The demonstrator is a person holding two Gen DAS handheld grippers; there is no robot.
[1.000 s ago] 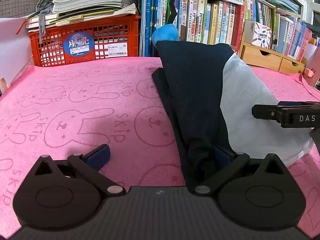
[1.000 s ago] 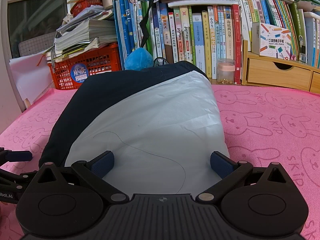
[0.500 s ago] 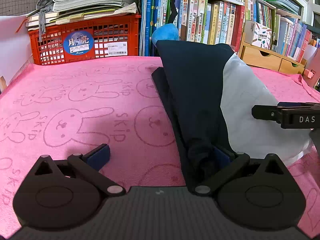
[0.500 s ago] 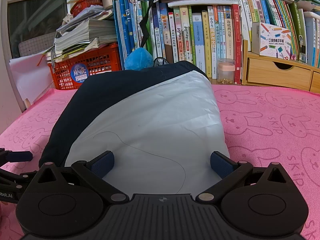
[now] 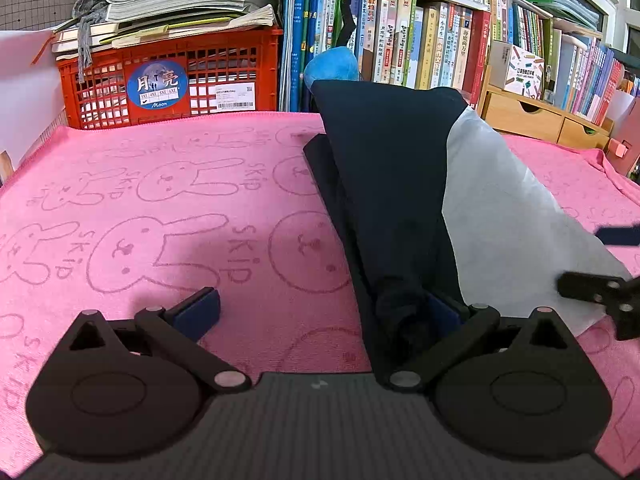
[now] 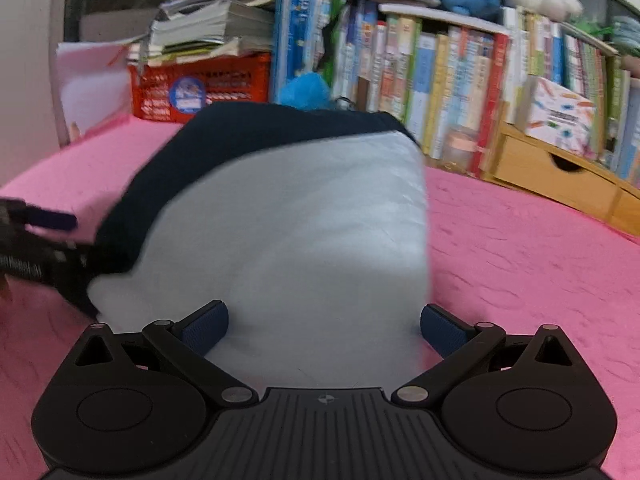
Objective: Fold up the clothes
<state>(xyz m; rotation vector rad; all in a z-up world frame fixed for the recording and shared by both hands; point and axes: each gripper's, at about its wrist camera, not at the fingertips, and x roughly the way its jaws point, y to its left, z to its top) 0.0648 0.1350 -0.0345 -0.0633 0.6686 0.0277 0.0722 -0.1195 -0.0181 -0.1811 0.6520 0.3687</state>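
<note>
The folded garment (image 6: 304,216) is lying lengthwise away from both hand-held grippers — the right hand-held gripper (image 6: 324,322) is being held wide open, nearer, straddling its pale near end, the left hand-held gripper (image 5: 320,312) open at its dark edge.

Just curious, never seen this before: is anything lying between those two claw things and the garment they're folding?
Nothing visible. The garment lies directly in front of both; the left gripper and right gripper have open jaws at its near edge.

Red crate (image 5: 168,80), books (image 5: 420,48), wooden drawers (image 6: 560,176) behind.
</note>
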